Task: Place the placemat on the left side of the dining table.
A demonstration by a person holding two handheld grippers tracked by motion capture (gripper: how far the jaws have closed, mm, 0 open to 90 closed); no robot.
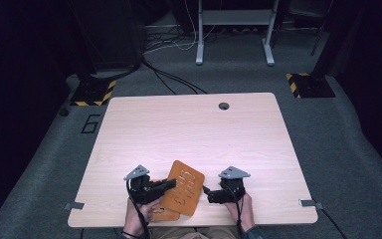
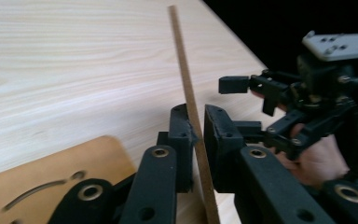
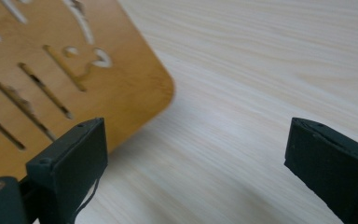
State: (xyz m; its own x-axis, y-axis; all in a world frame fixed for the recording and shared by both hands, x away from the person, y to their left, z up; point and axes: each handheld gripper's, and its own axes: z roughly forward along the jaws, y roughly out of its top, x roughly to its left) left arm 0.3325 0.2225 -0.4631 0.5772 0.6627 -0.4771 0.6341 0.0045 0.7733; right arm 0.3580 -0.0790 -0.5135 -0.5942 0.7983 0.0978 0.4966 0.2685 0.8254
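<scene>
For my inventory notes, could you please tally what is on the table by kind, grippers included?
Orange boards with cut-out slots: 2, one held on edge by the left gripper, one lying flat beneath it.
Grippers: 2, the left, shut on the board, and the right gripper, open.
Total: 4.

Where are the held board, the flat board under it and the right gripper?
Held board point(image 1: 185, 188): high view, its cut-out face.
Flat board point(image 2: 32, 179): left gripper view, its bare top face.
Right gripper point(image 3: 196, 170): right gripper view, midway between its open jaws.
</scene>
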